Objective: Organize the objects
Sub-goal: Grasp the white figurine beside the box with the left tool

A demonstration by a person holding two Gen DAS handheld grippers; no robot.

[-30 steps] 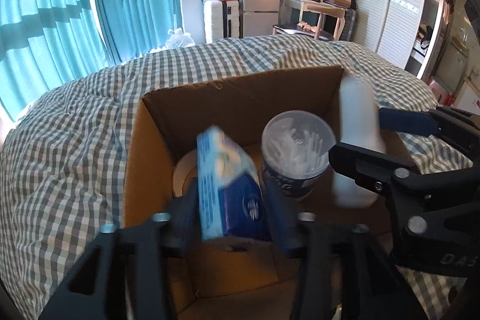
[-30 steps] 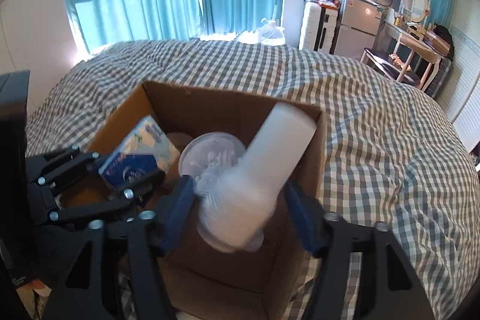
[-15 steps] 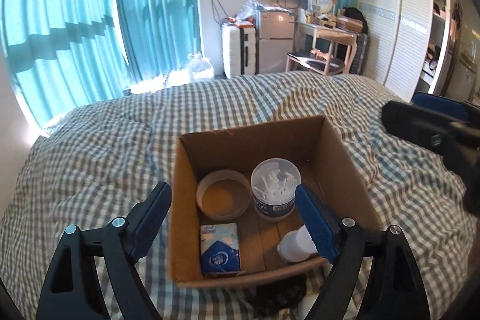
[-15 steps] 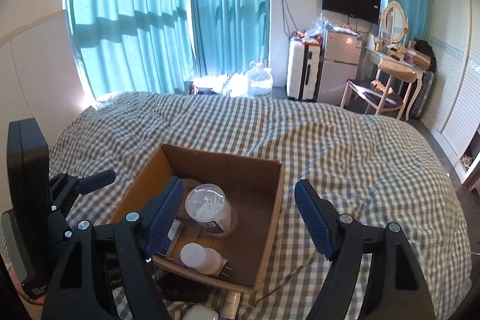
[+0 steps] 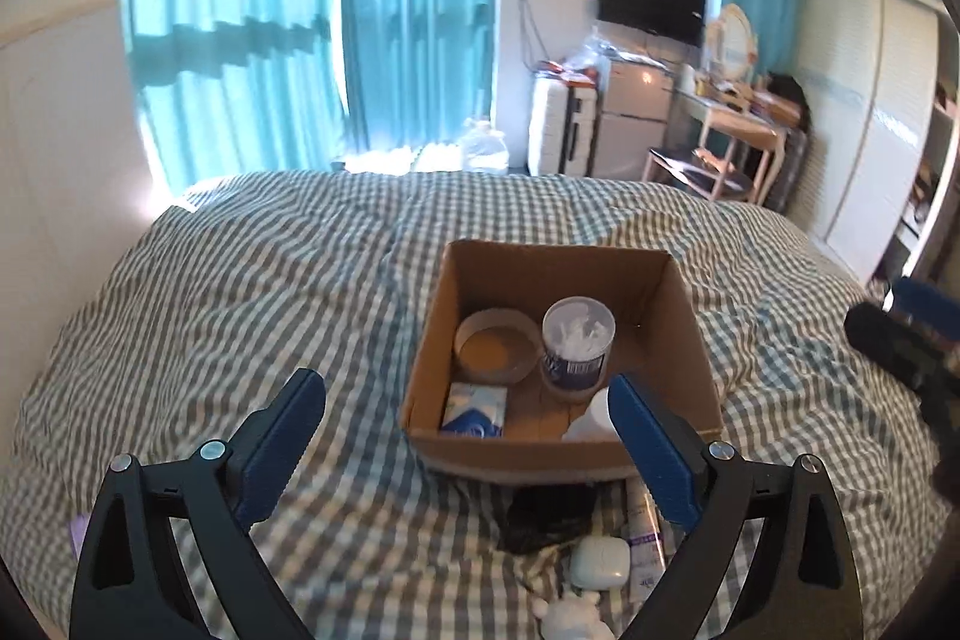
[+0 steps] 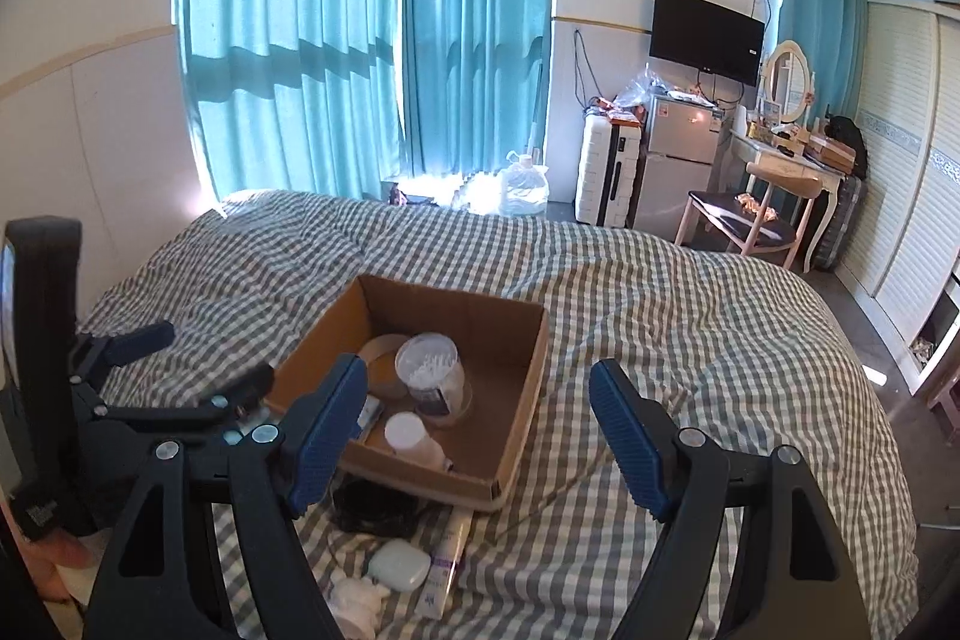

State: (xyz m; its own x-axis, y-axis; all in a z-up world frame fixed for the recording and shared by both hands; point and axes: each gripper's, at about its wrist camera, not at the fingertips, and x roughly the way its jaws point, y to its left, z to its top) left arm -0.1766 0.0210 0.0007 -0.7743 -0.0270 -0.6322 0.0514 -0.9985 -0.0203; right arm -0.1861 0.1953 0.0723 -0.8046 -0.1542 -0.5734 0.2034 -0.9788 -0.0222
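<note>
An open cardboard box [image 5: 558, 460] [image 6: 516, 436] stands on the checked bed. In it are a tape roll [image 5: 495, 346], a clear cotton swab jar [image 5: 577, 343] [image 6: 433, 376], a blue tissue pack [image 5: 474, 409] and a white bottle [image 5: 591, 418] [image 6: 414, 439] lying on its side. My left gripper [image 5: 462, 451] is open and empty, above the bed near the box's front left corner. My right gripper [image 6: 480, 436] is open and empty, above the box's front edge. A black bundle [image 5: 549, 511] [image 6: 375, 508], a white case [image 5: 600, 562] [image 6: 399, 565] and a tube [image 6: 447, 562] lie in front of the box.
The checked bedcover [image 5: 270, 310] spreads all round the box. A white crumpled thing [image 5: 570, 619] lies at the near edge. Beyond the bed are teal curtains [image 6: 360, 40], a fridge [image 6: 678, 160], a chair and a dressing table [image 6: 774, 166].
Both grippers let go of the tissue pack and the white bottle, which now lie in the box. Both have opened and pulled back and up from the box.
</note>
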